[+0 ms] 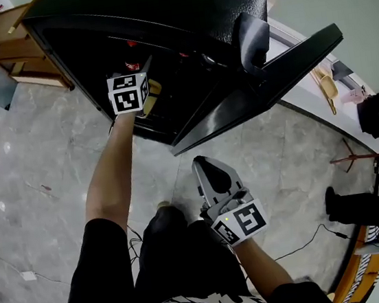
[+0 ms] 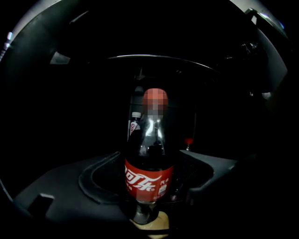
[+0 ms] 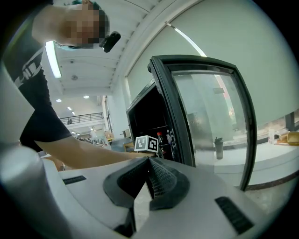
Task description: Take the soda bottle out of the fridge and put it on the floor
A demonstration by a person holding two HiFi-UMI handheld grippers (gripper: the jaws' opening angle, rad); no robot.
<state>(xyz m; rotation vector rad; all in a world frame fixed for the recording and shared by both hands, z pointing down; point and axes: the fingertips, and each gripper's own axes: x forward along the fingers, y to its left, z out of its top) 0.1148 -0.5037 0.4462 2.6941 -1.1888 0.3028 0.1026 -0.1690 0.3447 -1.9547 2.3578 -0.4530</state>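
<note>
At the far left a wooden shelf unit (image 1: 15,47) is seen standing on the grey marbled floor (image 1: 20,176), just beside the black fridge (image 1: 157,13). The left gripper (image 1: 134,89) is held out on a straight arm and is pushed into the dark fridge interior, only its marker cube and rear part being seen from the head view. In the left gripper view its jaws are closed on the soda bottle (image 2: 148,175), one on each side of the red label; the bottle is held upright, cap uppermost, and is inside the fridge. Other bottles (image 2: 135,122) are made out dimly behind it. Further right the fridge door (image 1: 266,78) is swung wide open, its glass pane (image 3: 210,116) being shown in the right gripper view. The right gripper (image 1: 206,169) is kept low in front of the person, over the floor, well apart from the fridge; its jaws are pressed together with nothing between them.
</note>
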